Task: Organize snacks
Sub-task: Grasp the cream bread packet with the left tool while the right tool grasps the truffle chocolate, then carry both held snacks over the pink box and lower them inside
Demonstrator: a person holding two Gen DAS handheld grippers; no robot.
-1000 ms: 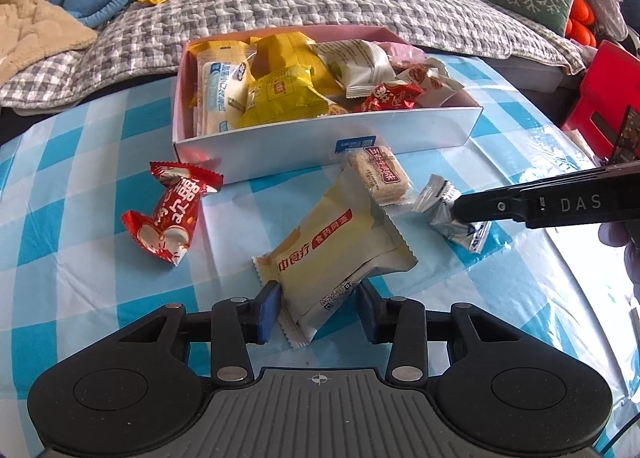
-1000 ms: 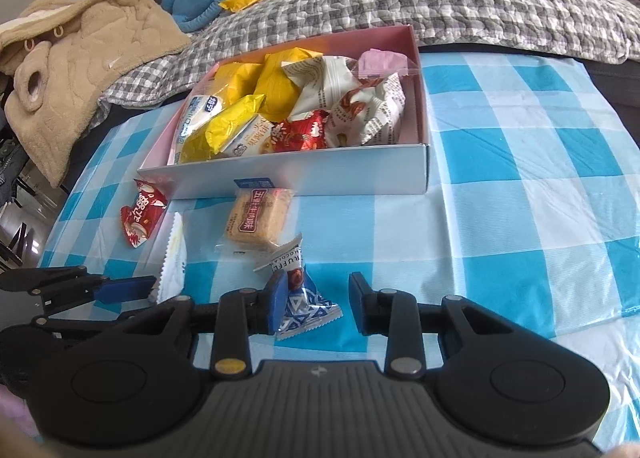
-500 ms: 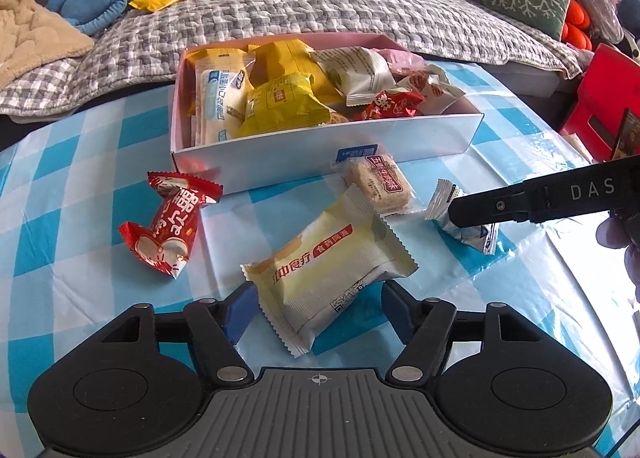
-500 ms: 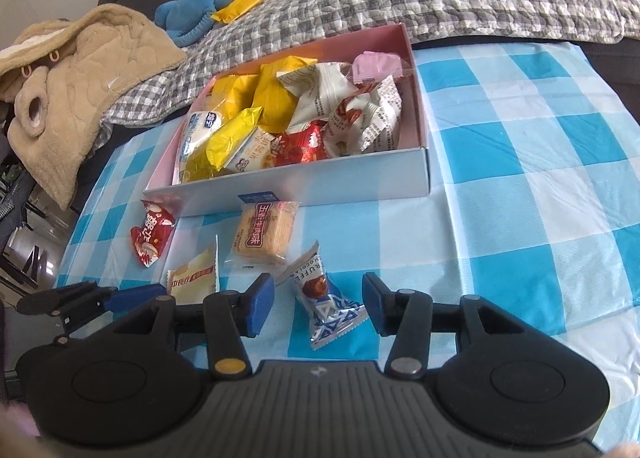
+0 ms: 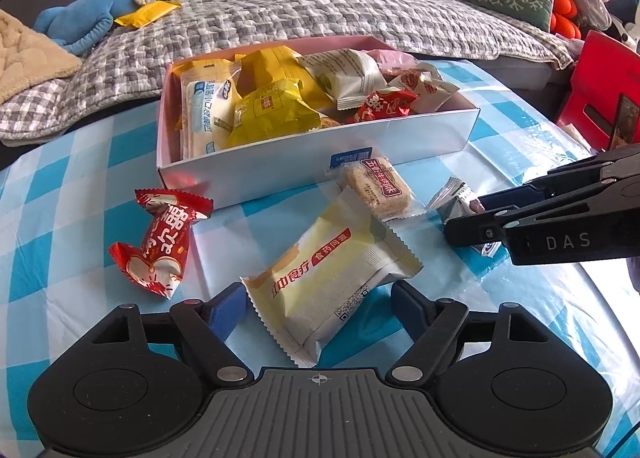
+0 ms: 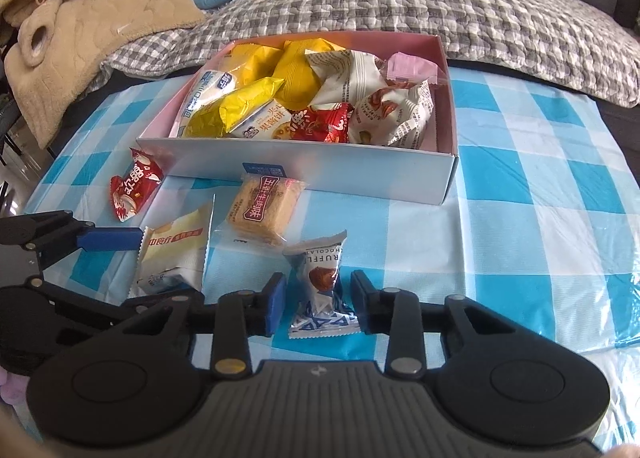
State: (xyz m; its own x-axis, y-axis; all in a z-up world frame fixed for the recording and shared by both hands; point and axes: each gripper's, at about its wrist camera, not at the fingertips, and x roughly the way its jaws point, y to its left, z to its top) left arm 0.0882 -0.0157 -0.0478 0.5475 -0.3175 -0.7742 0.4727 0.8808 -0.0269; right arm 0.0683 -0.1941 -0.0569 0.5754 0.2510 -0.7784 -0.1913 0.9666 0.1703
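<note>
A pale yellow biscuit packet [image 5: 332, 278] lies flat on the checked tablecloth between the fingers of my left gripper [image 5: 316, 298], which is open and not pressing it. My right gripper [image 6: 318, 294] is closing on a small chocolate truffle packet [image 6: 320, 278], with its pads against the wrapper's edges. A cracker pack [image 5: 376, 186] and a red candy [image 5: 160, 246] lie loose in front of the white box [image 5: 280, 162]. The box holds several snack packets. In the left wrist view the right gripper [image 5: 464, 218] comes in from the right and partly hides the truffle packet [image 5: 456, 198].
Behind the table a sofa carries a grey checked blanket [image 5: 320, 14], a blue plush toy [image 5: 84, 18] and a yellow packet [image 5: 146, 14]. A beige garment [image 6: 80, 30] hangs at the left. A red chair [image 5: 604, 86] stands at the right.
My left gripper let go of the yellow packet, which dropped flat onto the cloth. My right gripper opened, moved a little over the truffle packet and closed again around it.
</note>
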